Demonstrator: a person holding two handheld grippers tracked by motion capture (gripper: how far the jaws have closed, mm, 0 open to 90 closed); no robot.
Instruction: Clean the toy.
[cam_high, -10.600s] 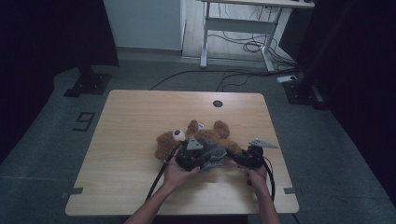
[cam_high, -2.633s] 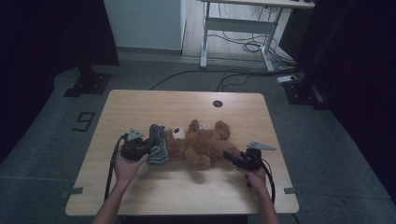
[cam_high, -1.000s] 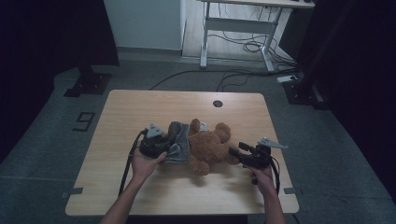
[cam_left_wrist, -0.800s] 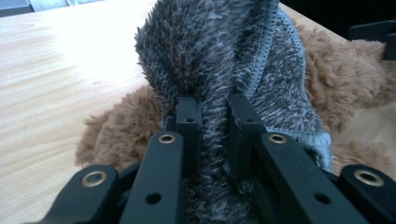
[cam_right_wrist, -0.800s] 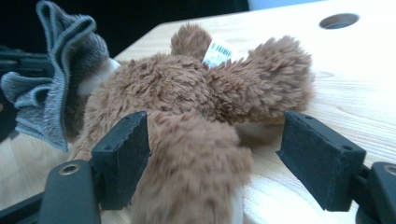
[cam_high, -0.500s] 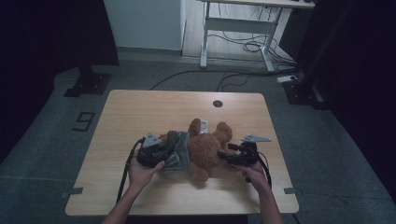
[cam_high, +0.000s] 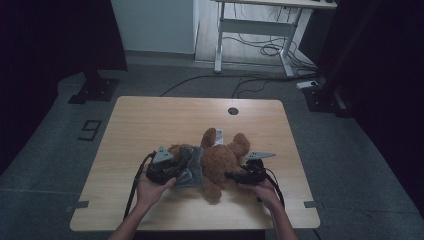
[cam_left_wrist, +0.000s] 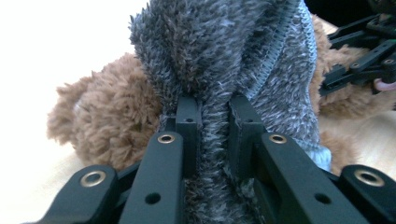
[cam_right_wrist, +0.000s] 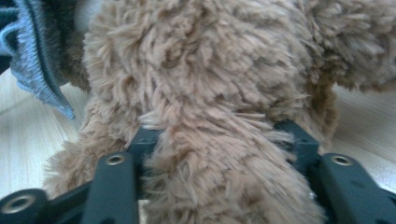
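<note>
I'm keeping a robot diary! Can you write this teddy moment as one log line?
left claw: shut on grey sweater | right claw: just closing around teddy bear | bear lies on table

We see a light wooden rectangular table (cam_high: 150, 120) with a round dark grommet hole (cam_high: 232, 110) near its far edge. Beyond it stands a white metal desk frame (cam_high: 250, 30) over tangled black cables (cam_high: 267, 50), and a black stand base (cam_high: 95, 90) sits far left on the grey floor (cam_high: 350, 150).
</note>
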